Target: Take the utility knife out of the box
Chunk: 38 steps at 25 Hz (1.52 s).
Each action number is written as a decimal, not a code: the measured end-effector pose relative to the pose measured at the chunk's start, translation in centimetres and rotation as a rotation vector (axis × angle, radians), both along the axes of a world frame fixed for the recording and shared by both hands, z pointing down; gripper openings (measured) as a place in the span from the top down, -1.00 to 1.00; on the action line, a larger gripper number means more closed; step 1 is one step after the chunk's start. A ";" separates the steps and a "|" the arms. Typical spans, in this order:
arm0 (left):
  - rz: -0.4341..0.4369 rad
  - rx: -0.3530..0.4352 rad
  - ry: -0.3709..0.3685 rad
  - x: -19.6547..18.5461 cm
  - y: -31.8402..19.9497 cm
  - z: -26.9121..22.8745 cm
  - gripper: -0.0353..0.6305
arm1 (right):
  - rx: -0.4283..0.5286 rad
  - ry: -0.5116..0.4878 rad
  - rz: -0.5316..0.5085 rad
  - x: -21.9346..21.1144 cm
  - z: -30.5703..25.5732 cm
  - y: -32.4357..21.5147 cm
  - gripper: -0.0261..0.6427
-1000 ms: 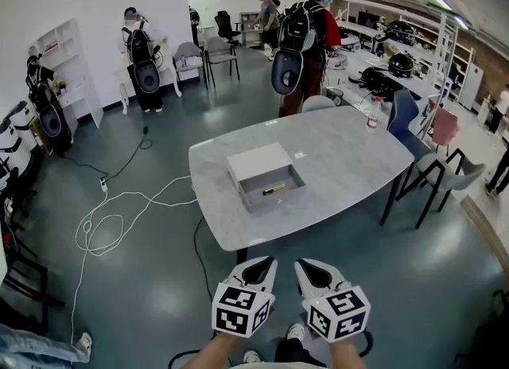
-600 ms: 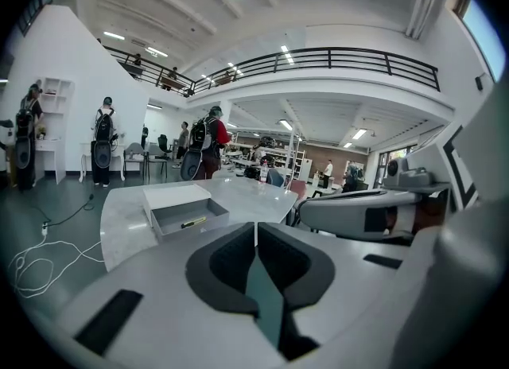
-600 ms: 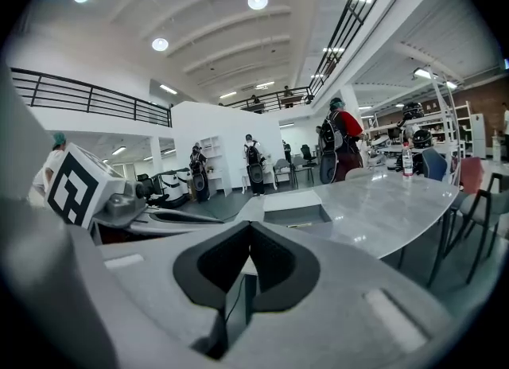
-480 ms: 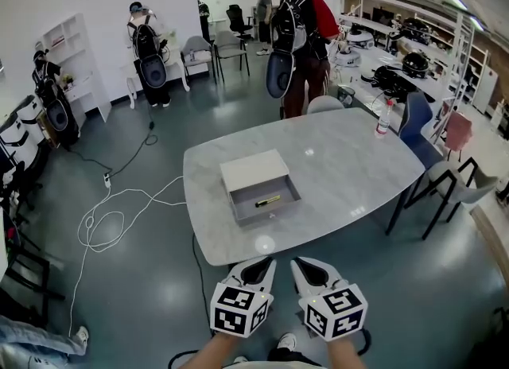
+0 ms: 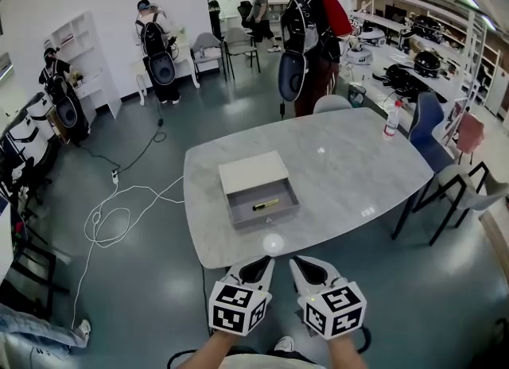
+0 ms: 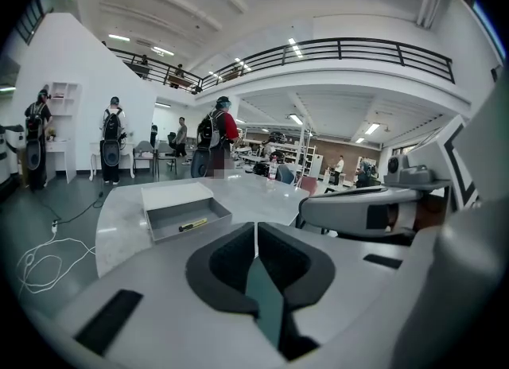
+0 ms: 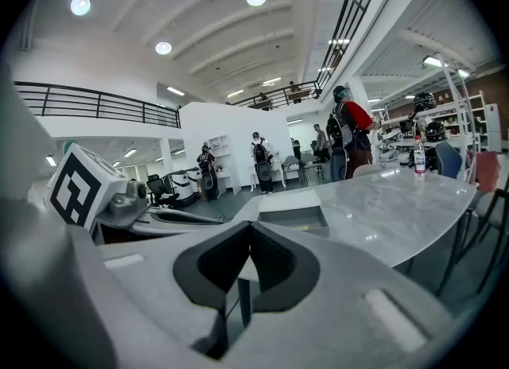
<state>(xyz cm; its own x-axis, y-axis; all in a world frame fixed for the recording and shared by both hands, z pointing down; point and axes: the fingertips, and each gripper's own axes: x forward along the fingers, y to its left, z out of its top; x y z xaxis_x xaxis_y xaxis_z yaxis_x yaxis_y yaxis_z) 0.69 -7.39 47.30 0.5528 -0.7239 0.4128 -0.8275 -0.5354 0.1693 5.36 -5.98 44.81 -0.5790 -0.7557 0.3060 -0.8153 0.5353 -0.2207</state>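
We hold the left gripper (image 5: 258, 266) and right gripper (image 5: 306, 266) side by side at the table's (image 5: 350, 168) near edge, jaws clenched on nothing. The utility knife (image 5: 266, 204) lies inside the open box (image 5: 238, 200), farther off.

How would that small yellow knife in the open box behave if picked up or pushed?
The utility knife looks slim and straight, so it probably lifts as one stiff, light piece. It lies flat in the shallow box, so a push would likely slide it rather than roll it.
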 end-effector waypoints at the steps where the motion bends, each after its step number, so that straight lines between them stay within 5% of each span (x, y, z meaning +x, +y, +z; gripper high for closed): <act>1: -0.003 -0.001 -0.005 0.1 -0.1 0.0 0.84 | -0.001 -0.002 -0.004 0.1 0.0 -0.2 0.91; 14: -0.035 0.006 -0.024 -0.1 -3.5 -0.3 0.83 | 0.004 0.002 -0.046 0.1 -0.1 -3.1 0.91; 29: -0.055 -0.024 -0.029 -2.3 -14.2 1.7 0.83 | -0.023 0.026 -0.082 -2.0 1.3 -13.9 0.91; 38: 0.048 -0.093 -0.147 -3.7 -20.5 5.0 0.83 | -0.046 0.032 -0.065 -3.8 1.9 -20.4 0.91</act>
